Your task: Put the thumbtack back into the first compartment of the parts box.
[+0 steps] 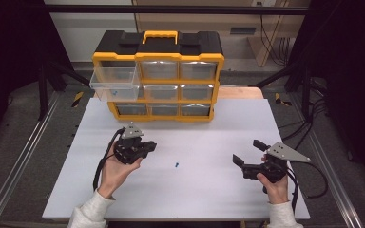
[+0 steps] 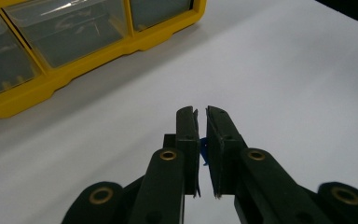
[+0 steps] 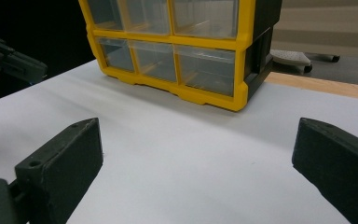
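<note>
Left gripper (image 2: pixel 201 112) nearly closed, jaws pinching a small blue part (image 2: pixel 203 151) deep between the pads, off the white table (image 1: pixel 209 190). A second blue piece (image 1: pixel 176 165) lies loose mid-table, between my two hands. Right gripper (image 1: pixel 245 153) wide and empty, resting low. One clear drawer (image 1: pixel 114 81) stands pulled out at the yellow organizer (image 1: pixel 158 59), a blue bit already inside. Risk, as I judge it: the part is thin and barely visible, so a tilt or jolt could slip it out short of the drawer.
</note>
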### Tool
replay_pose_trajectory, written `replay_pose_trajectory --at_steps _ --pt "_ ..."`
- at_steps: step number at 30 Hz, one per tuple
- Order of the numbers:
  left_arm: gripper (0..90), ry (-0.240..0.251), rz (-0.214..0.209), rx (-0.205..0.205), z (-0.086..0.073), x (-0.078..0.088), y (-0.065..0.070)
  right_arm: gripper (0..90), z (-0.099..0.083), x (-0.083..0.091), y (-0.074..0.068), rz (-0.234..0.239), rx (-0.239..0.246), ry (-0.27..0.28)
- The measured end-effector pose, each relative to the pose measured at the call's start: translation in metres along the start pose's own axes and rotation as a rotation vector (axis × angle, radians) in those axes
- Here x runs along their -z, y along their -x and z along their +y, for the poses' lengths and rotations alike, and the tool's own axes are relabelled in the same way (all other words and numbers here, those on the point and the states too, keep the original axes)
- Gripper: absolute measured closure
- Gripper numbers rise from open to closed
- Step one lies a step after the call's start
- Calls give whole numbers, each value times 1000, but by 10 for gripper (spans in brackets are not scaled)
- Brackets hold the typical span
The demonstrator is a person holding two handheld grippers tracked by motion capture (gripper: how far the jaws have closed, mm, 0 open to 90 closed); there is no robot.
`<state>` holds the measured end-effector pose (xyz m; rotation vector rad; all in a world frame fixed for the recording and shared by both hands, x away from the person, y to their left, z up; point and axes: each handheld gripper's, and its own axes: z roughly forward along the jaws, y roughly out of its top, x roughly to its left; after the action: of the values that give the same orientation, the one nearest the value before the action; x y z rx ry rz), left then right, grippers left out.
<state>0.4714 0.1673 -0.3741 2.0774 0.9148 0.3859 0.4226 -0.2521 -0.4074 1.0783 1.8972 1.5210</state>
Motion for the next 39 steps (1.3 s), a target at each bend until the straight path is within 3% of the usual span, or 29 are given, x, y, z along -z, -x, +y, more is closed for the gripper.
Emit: replay_pose_trajectory --at_steps 18,39 --pt "834 63 25 1 25 30 -8 22 0 -1 0 0 -3 -3" --pt "834 90 52 -27 57 62 -18 21 -1 0 2 -3 -4 -2"
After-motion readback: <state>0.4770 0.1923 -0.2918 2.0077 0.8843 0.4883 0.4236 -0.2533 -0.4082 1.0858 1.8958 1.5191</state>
